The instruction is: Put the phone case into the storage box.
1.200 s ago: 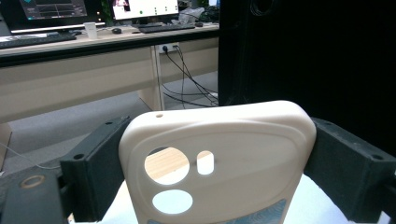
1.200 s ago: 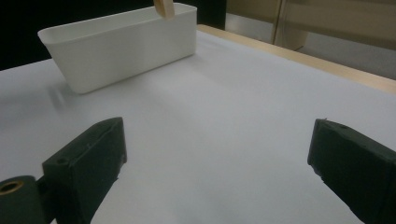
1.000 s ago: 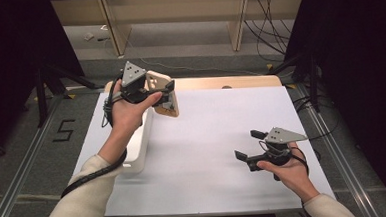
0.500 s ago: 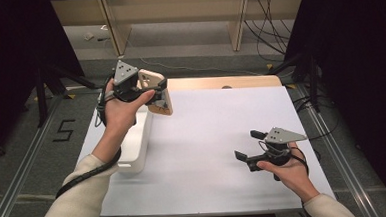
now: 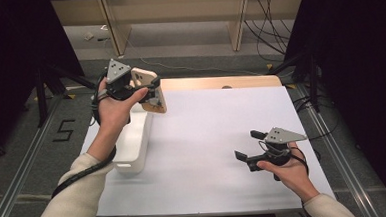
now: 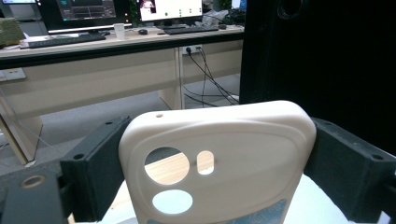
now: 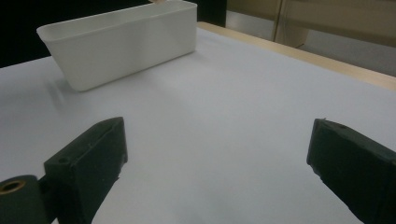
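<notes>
Two grippers in play. Left gripper (image 5: pixel 152 93) raised over the table's far-left corner, forearm reaching up from bottom left, hand (image 5: pixel 113 105) wrapped round the body, jaws pinching a phone case (image 5: pixel 147 88) across its width. Case beige, rounded corners, round and oval camera cutouts, a patterned patch at the lower edge in the left gripper view (image 6: pixel 219 163); held upright, clear of the table (image 5: pixel 207 138), just above the far end of the white bin (image 5: pixel 133 144). Right gripper (image 5: pixel 247 145) low near the table's right edge, hand (image 5: pixel 287 171) behind it, jaws spread wide, nothing between them, pointed toward the bin (image 7: pixel 116 42), well apart from the case.
</notes>
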The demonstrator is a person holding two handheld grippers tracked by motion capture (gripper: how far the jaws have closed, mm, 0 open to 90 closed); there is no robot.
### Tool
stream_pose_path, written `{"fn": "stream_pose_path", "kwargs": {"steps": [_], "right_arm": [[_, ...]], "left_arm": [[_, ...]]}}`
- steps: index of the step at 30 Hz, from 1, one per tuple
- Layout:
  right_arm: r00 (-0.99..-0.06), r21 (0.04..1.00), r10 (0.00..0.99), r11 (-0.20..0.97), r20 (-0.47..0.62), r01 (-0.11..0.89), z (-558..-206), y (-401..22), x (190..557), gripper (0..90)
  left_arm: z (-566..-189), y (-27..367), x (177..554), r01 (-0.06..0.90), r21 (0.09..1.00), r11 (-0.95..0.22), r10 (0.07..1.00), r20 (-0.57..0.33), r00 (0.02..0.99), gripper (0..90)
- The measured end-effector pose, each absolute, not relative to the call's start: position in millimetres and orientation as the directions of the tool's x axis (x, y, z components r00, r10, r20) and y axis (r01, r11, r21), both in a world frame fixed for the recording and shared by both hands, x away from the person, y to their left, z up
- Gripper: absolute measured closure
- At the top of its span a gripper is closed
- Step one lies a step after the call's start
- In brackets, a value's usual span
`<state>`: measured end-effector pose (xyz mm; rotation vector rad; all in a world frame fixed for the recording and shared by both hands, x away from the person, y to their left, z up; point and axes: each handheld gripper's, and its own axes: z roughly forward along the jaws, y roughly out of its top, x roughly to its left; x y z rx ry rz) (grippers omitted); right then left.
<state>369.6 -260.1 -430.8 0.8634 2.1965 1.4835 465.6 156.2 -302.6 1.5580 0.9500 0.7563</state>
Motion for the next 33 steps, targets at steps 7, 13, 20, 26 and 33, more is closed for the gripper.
{"fn": "stream_pose_path", "kwargs": {"steps": [7, 13, 20, 26, 33], "right_arm": [[-0.752, 0.920, 0.658, 0.264, 0.047, 0.288, -431, -260, 369, 5.9], [-0.752, 0.920, 0.657, 0.265, 0.046, 0.288, -431, -260, 370, 6.0], [-0.752, 0.921, 0.657, 0.264, 0.047, 0.288, -431, -260, 370, 6.0], [-0.752, 0.921, 0.657, 0.264, 0.045, 0.286, -430, -260, 370, 6.0], [-0.753, 0.922, 0.656, 0.265, 0.043, 0.284, -431, -260, 370, 6.0]], "left_arm": [[-302, 161, 467, 0.176, 0.981, -0.080, 0.885, -0.011, 0.465, 11.1], [-301, 165, 469, 0.178, 0.981, -0.082, 0.891, -0.008, 0.454, 11.1], [-302, 173, 471, 0.182, 0.980, -0.081, 0.898, -0.008, 0.440, 11.1], [-302, 178, 473, 0.185, 0.979, -0.083, 0.904, -0.004, 0.428, 11.1], [-304, 182, 475, 0.190, 0.978, -0.086, 0.909, -0.001, 0.418, 11.0]]}}
